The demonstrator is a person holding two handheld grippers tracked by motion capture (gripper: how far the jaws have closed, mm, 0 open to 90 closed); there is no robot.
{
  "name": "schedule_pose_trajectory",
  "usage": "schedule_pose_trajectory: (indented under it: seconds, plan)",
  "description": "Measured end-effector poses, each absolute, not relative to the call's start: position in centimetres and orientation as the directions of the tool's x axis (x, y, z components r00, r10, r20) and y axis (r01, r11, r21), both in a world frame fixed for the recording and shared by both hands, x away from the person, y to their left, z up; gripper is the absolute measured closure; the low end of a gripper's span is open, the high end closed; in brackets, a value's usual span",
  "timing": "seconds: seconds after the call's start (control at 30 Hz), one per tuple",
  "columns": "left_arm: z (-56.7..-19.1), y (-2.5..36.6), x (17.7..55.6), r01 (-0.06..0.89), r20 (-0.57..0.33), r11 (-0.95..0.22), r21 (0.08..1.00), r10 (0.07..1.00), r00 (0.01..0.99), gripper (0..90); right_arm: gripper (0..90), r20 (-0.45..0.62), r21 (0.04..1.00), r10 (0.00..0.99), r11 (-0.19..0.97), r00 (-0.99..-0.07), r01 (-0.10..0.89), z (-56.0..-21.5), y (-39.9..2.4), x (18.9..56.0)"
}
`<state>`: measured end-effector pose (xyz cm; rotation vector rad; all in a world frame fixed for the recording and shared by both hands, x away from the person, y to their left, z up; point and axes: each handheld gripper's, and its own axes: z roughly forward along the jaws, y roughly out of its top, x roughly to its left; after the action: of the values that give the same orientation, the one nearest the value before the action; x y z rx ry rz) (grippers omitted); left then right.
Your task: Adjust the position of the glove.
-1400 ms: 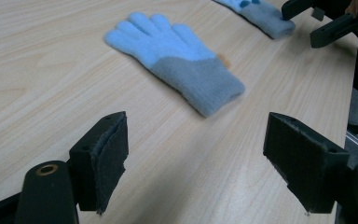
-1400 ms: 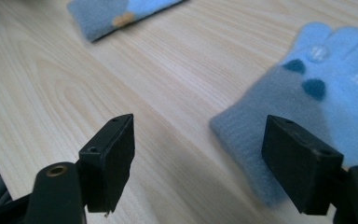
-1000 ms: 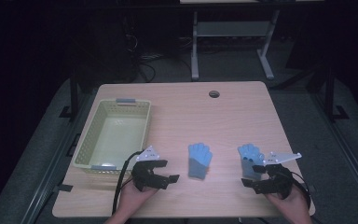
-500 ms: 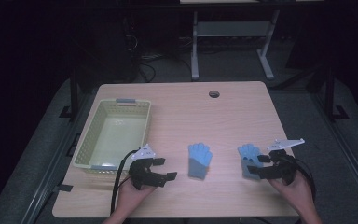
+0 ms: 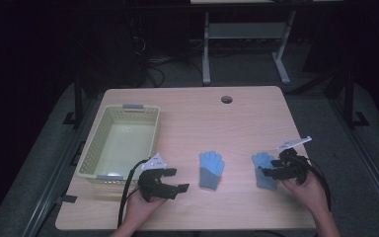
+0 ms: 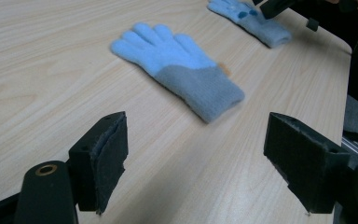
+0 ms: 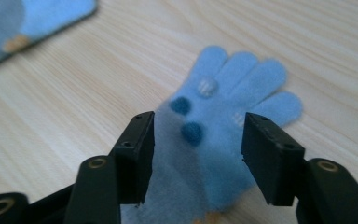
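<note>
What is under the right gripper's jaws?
The right gripper straddles the right-hand blue glove lying flat on the table; its jaws have just been closing, not yet pressing it. The glove's cuff end is hidden behind the jaws.

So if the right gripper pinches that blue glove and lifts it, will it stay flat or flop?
It will probably flop: the glove looks like soft fleecy knit lying limp on the table, so fingers and cuff should droop. It looks light. The right gripper, jaws just closing around it, may bunch the fabric. Pushed, it would likely wrinkle, not slide.
</note>
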<state>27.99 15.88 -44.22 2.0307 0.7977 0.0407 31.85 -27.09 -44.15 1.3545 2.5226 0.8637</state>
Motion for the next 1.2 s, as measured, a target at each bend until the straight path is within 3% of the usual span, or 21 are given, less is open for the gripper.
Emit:
schedule_pose_trajectory:
  seconds: [0.43,0.73,1.2]
  plan:
    - [-44.4,15.7,28.0,0.522,-0.273,-0.367,0.770,0.550,0.790,21.2,62.4,0.070,0.517,0.807,0.473,-0.586,0.714,-45.1,-26.5,31.9]
    - [-44.5,15.7,27.9,0.526,-0.277,-0.365,0.768,0.551,0.787,21.3,81.0,0.049,0.509,0.808,0.486,-0.587,0.711,-45.1,-26.1,31.9]
    - [-44.3,16.1,27.9,0.526,-0.277,-0.355,0.773,0.557,0.783,21.4,83.4,0.083,0.539,0.810,0.454,-0.581,0.710,-43.1,-25.4,31.4]
